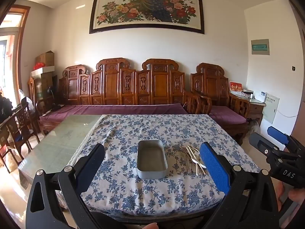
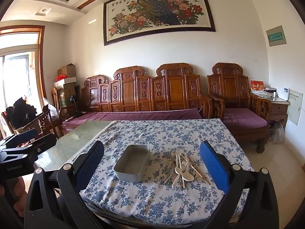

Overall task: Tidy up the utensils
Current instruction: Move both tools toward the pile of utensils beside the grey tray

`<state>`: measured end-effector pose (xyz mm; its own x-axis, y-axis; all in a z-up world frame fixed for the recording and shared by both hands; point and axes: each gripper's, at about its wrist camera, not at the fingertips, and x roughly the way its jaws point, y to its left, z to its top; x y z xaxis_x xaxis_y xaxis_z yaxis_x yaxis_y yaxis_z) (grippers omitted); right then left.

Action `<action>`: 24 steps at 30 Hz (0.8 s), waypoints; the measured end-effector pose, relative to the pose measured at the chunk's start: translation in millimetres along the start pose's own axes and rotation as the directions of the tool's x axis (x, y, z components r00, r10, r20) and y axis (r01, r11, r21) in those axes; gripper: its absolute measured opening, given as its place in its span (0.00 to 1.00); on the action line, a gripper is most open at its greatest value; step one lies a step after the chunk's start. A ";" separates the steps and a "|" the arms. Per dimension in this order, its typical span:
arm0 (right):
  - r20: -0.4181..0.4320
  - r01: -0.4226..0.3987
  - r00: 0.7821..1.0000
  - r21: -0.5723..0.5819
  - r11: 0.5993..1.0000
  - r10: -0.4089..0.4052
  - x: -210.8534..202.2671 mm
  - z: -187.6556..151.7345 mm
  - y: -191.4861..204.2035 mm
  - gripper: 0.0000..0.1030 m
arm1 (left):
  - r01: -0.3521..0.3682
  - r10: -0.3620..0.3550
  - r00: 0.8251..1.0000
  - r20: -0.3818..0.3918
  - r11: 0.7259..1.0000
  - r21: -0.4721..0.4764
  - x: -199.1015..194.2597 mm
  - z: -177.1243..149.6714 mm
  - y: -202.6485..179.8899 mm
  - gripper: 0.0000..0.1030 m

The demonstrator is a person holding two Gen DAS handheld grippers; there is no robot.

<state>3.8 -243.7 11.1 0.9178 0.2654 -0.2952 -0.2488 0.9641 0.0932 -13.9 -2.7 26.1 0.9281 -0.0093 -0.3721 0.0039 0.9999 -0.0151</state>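
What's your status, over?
Both tools open, holding nothing. Utensils piled beside the tray, which holds nothing. Nothing in the way.

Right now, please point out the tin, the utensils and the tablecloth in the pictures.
tin (image 2: pixel 124 168): right wrist view, on its near left outer wall.
utensils (image 2: pixel 182 168): right wrist view, on the middle of the pale pile.
tablecloth (image 1: pixel 152 196): left wrist view, on a bare part near the front edge.

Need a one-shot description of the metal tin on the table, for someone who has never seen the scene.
Find the table's blue floral tablecloth. Near its middle lies a grey rectangular metal tin with rounded corners, open and empty. Immediately to its right sits a loose pile of pale utensils; the tin is the only container on the cloth.
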 end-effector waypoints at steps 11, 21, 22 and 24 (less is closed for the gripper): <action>-0.006 -0.002 1.000 0.000 1.000 0.002 3.7 -3.7 -0.5 0.98 | 0.001 -0.001 1.000 0.003 1.000 -0.002 -1.1 -2.1 -0.7 0.94; -0.068 0.012 0.998 0.010 1.000 -0.011 36.9 -24.6 -18.0 0.98 | 0.018 -0.017 0.991 -0.133 1.000 0.009 45.2 -19.8 3.9 0.94; -0.082 0.015 0.997 0.015 1.000 -0.013 43.8 -27.6 -24.0 0.98 | 0.024 -0.022 0.987 -0.157 1.000 0.011 54.4 -24.0 3.7 0.94; -0.104 0.004 0.995 0.021 1.000 -0.002 53.1 -32.4 -31.1 0.98 | 0.032 -0.029 0.983 -0.184 0.999 0.014 67.2 -29.3 3.0 0.94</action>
<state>50.3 -259.1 -38.3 0.8812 0.2634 -0.3927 -0.2385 0.9647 0.1118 37.5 -0.7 -26.1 0.8434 -0.0403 -0.5357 0.0391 0.9991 -0.0136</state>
